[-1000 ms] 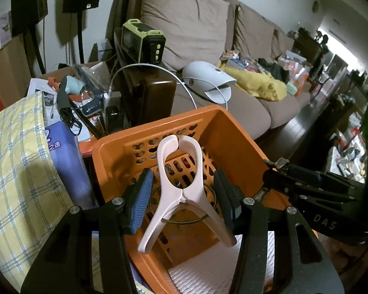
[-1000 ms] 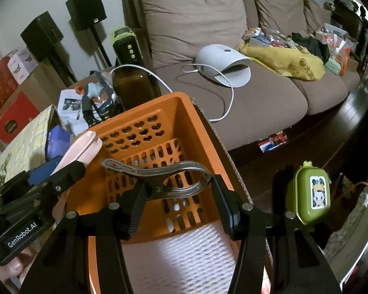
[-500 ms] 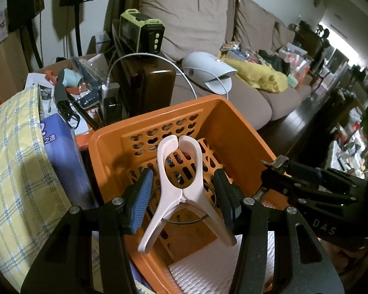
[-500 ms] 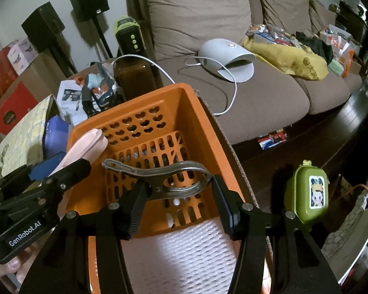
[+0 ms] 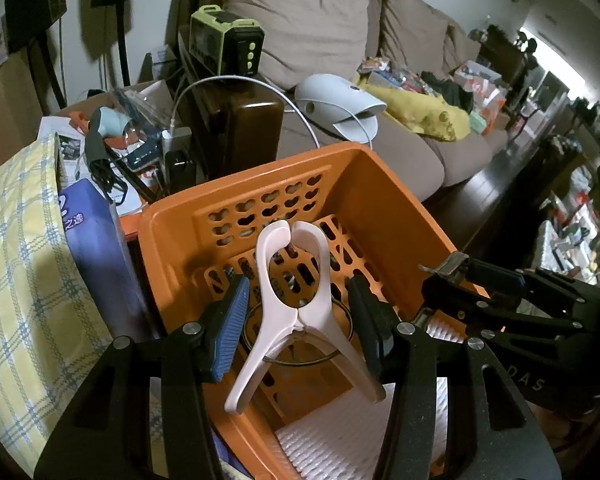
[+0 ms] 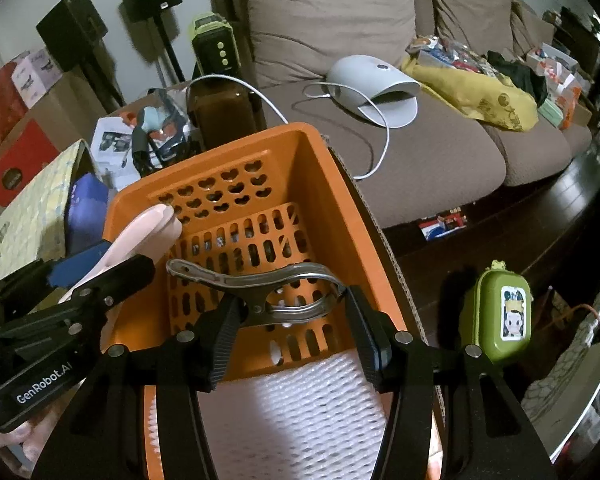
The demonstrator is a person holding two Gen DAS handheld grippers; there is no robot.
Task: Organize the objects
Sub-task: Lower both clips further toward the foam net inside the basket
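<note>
My left gripper (image 5: 298,316) is shut on a pale pink plastic clip (image 5: 294,280), held upright over the orange slotted basket (image 5: 172,220). My right gripper (image 6: 290,316) is shut on a metal clip (image 6: 256,284), lying crosswise above the same basket (image 6: 332,208). The pink clip (image 6: 140,236) and the left gripper show at the left of the right wrist view. The metal clip's tip (image 5: 444,266) and the right gripper show at the right of the left wrist view. White foam mesh (image 6: 296,408) lies in the basket's near end.
A brown sofa (image 6: 420,152) with a white dome device (image 6: 374,88) and yellow bag (image 6: 476,96) lies behind. A dark box with a green unit (image 5: 228,48) stands past the basket. A yellow checked cloth (image 5: 16,280) is left; a green case (image 6: 500,316) is right.
Both grippers have risen and tilted slightly over the basket, which now shows lower in both views. Both clips stay held as before.
</note>
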